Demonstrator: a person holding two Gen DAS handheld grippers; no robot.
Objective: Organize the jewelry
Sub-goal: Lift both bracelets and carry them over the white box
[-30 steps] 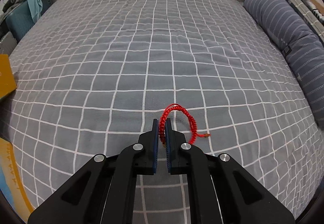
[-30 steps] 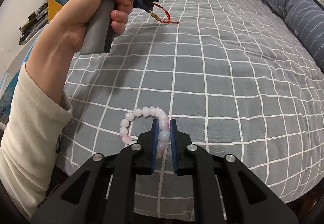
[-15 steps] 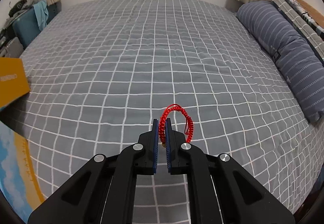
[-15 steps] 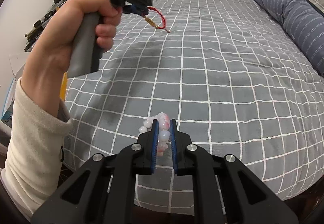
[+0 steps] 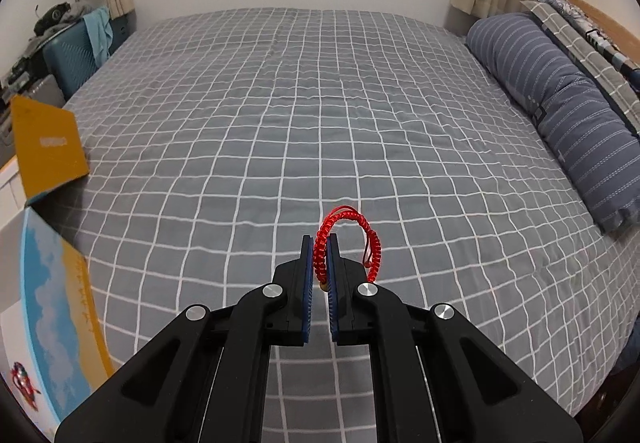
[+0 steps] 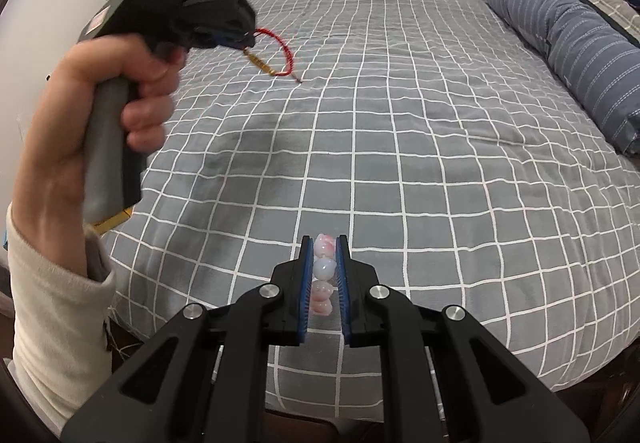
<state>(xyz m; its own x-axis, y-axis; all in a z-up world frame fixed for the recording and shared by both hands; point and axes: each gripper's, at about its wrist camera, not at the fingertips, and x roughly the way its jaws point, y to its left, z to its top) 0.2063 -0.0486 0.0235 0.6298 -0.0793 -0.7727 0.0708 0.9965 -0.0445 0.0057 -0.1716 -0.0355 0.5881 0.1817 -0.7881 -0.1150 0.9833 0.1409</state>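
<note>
A grey checked bed (image 5: 280,115) fills both views. At lower centre, the left gripper (image 5: 320,243) pinches a red braided bracelet (image 5: 352,239) above it; the right gripper (image 6: 325,243) clamps a pink bead bracelet (image 6: 323,269).

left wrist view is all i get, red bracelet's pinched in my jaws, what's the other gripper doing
Observer: The right gripper is shut on a string of pale pink and white beads, held clear above the grey checked bedspread.
Operator: anything hanging off my red one that i can't see
Observer: Yes. In the right wrist view a small gold tube charm dangles below the red bracelet, under the left gripper.
Operator: is it touching the bed
Observer: No, it hangs in the air, and a shadow lies on the bedspread below.
</note>
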